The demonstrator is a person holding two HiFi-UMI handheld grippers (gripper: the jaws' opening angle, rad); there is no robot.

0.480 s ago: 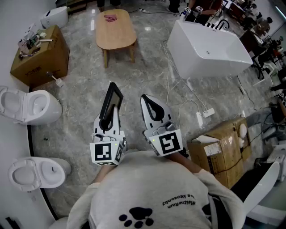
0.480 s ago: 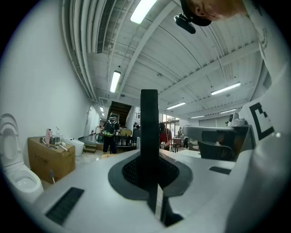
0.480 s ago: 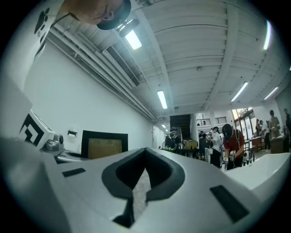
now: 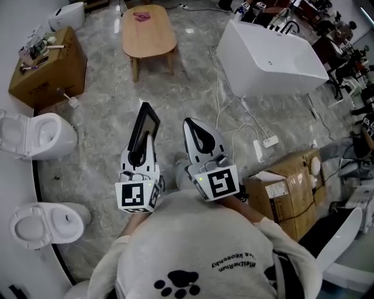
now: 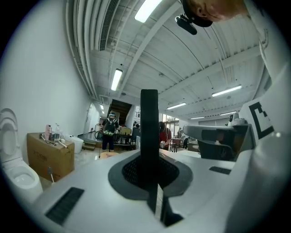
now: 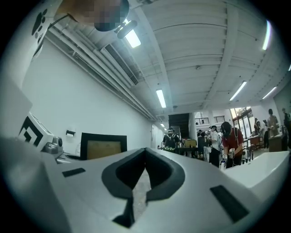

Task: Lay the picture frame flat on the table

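The picture frame [image 4: 144,125], black-edged with a tan picture, stands upright in my left gripper [image 4: 140,153], which is shut on its lower edge above the floor. The left gripper view shows the picture frame [image 5: 149,132] edge-on as a dark vertical bar between the pads. My right gripper [image 4: 194,126] is alongside on the right, shut with nothing in it. In the right gripper view the picture frame [image 6: 103,146] faces me at the left, beyond the closed right gripper [image 6: 145,157]. The oval wooden table [image 4: 147,35] is far ahead with a pink item [image 4: 142,16] on it.
A white bathtub [image 4: 269,58] stands at the upper right with cables [image 4: 225,111] trailing over the marble floor. Cardboard boxes are at the upper left [image 4: 47,67] and right [image 4: 286,193]. Two toilets [image 4: 35,134] [image 4: 47,225] line the left wall. People stand far back.
The table and floor have slid slightly up in the head view. Both grippers keep their pose, and the frame stays upright in the left one.
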